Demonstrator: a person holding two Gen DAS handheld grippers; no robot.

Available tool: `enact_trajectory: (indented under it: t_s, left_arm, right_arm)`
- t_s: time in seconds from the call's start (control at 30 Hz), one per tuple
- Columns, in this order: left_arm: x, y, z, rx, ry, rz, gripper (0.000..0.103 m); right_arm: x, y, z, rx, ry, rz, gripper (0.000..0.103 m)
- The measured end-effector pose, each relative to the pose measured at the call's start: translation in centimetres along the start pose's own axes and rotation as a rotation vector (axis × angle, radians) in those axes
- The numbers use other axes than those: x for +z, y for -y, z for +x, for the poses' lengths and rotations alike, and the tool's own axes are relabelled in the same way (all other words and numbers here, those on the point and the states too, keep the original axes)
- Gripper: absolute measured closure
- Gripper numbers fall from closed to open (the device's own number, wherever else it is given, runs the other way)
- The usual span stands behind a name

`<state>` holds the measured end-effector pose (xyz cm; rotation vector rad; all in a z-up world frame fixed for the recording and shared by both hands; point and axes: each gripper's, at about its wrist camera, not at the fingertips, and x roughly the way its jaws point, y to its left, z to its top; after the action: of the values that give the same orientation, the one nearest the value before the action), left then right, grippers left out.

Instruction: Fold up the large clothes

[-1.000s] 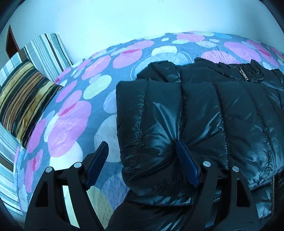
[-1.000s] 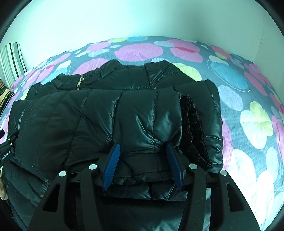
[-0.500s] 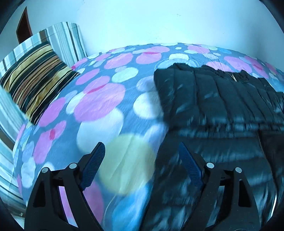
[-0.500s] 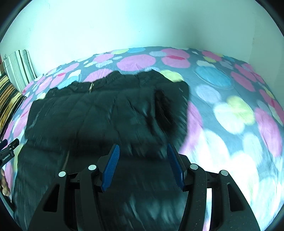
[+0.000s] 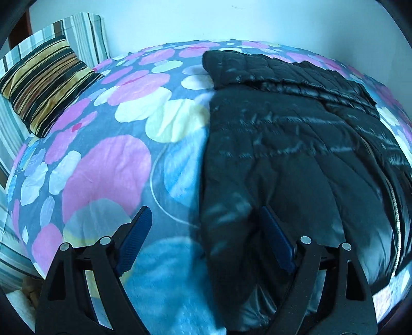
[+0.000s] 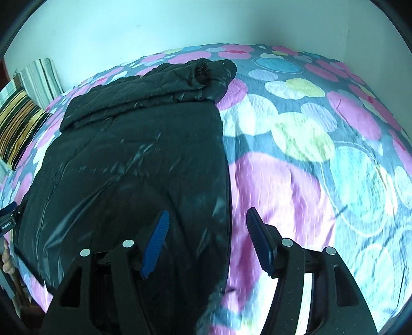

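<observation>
A black shiny puffer jacket (image 5: pixel 296 154) lies flat on the bed, its far part folded over into a thick band (image 6: pixel 144 95). My left gripper (image 5: pixel 206 239) is open and empty, hovering over the jacket's near left edge, one finger over the bedspread and one over the jacket. My right gripper (image 6: pixel 206 239) is open and empty over the jacket's near right edge (image 6: pixel 224 195). A zipper (image 5: pixel 395 206) runs down the jacket at the right of the left wrist view.
The bedspread (image 5: pixel 108 165) is grey with pink, blue and yellow circles. Striped pillows (image 5: pixel 43 85) lie at the bed's left end, also seen in the right wrist view (image 6: pixel 18 116). A white wall (image 6: pixel 180 23) runs behind the bed.
Both grippers let go of the folded part and pulled back toward the near end of the jacket. The folded band now lies far off.
</observation>
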<state>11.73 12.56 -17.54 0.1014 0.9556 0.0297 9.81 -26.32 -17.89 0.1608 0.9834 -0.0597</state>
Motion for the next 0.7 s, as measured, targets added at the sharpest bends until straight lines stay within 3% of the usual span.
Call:
enact_trajectory:
  t_s: [0.17,0.27,0.57,0.7]
  left_arm:
    - [-0.9,-0.1,0.0,-0.036,-0.013,-0.016,0.019]
    - [-1.4,-0.2,0.2,-0.108,-0.035,-0.04,0.036]
    - [-2.7,-0.3,-0.3,-0.196,-0.045,-0.048,0.045]
    - [-2.9,0.3,-0.8,-0.222,-0.03,-0.022,0.07]
  right_arm:
    - [-1.8,0.0,0.1,0.042,-0.03,0.015,0.041]
    - [-2.5,-0.6,0.3,0.051,-0.044,0.004,0.043]
    - [-3.9,-1.6,-0.3,0.072,-0.055,-0.018,0.074]
    - [-4.4,-1.8,-0.7,0.073,-0.049,-0.023,0.088]
